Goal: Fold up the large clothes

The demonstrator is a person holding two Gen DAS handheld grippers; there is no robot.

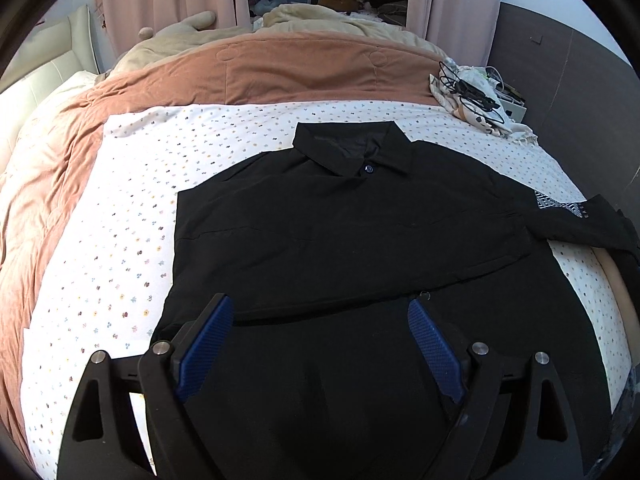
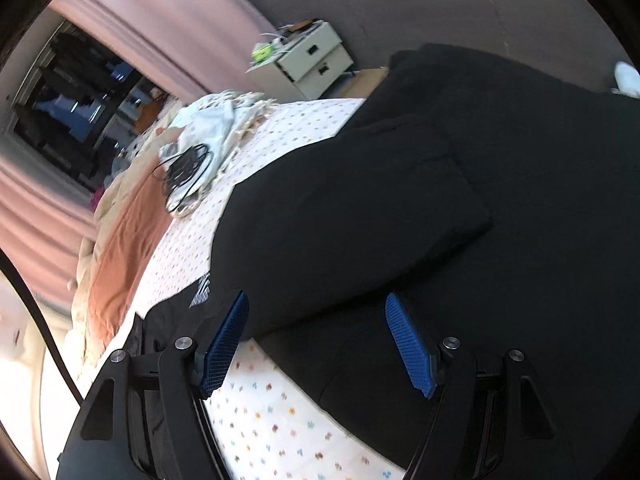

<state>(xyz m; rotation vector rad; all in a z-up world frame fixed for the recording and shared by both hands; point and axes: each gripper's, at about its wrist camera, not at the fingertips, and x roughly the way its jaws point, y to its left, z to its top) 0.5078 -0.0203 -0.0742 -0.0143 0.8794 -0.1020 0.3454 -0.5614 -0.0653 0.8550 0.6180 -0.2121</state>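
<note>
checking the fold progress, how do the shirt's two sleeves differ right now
In the left wrist view, the left sleeve is folded in over the black shirt, leaving a straight side edge; the right sleeve still stretches outward toward the bed edge. The right sleeve shows a white patterned patch; the left shows none. Both are black.

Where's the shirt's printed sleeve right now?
In the left wrist view the printed sleeve lies stretched out at the shirt's right side, reaching the bed edge, below the tangle of cables. The right claw hangs open nearby.
</note>
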